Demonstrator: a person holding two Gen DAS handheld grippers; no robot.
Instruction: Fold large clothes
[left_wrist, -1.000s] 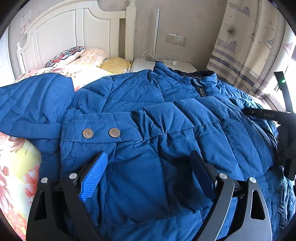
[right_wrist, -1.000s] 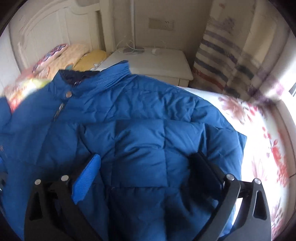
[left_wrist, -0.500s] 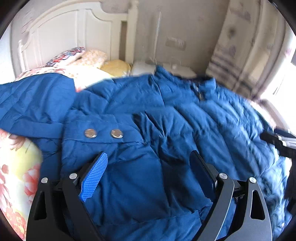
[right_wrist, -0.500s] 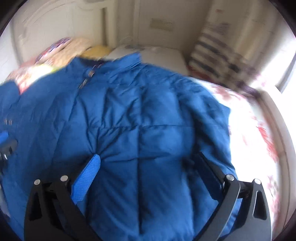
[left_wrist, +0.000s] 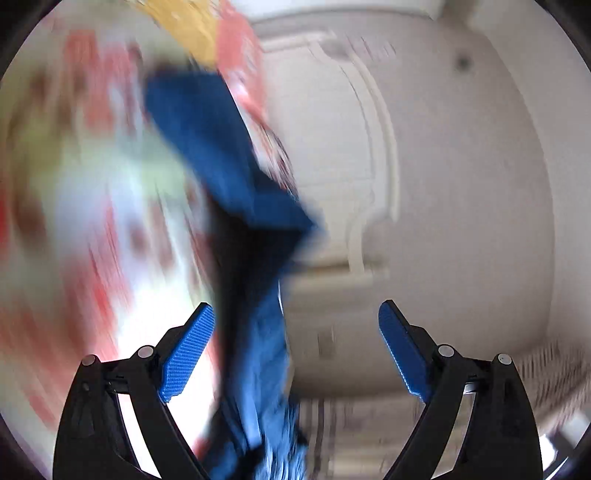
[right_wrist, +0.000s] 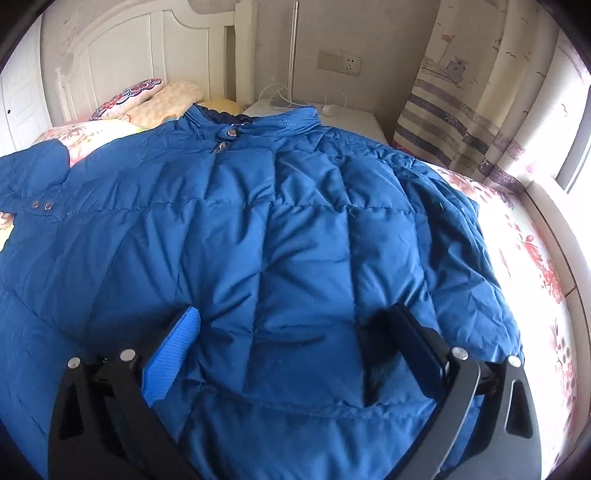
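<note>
A large blue puffer jacket (right_wrist: 280, 236) lies front up on the bed, collar toward the headboard, one sleeve with two snap buttons (right_wrist: 40, 206) at the left. My right gripper (right_wrist: 295, 328) is open just above the jacket's lower front, holding nothing. The left wrist view is heavily blurred and rolled sideways. There my left gripper (left_wrist: 295, 325) is open and empty, with a blurred part of the blue jacket (left_wrist: 221, 155) running up between the fingers' line of sight.
The bed has a floral sheet (right_wrist: 532, 258), pillows (right_wrist: 147, 99) and a white headboard (right_wrist: 147, 55). A white nightstand (right_wrist: 347, 114) with cables stands behind the collar. A striped curtain (right_wrist: 461, 110) and a window sill are at the right.
The left gripper has swung sharply and rolled, so its view now shows blurred bedding and headboard sideways. The right gripper has shifted left, centring over the jacket front. Both remain open.
</note>
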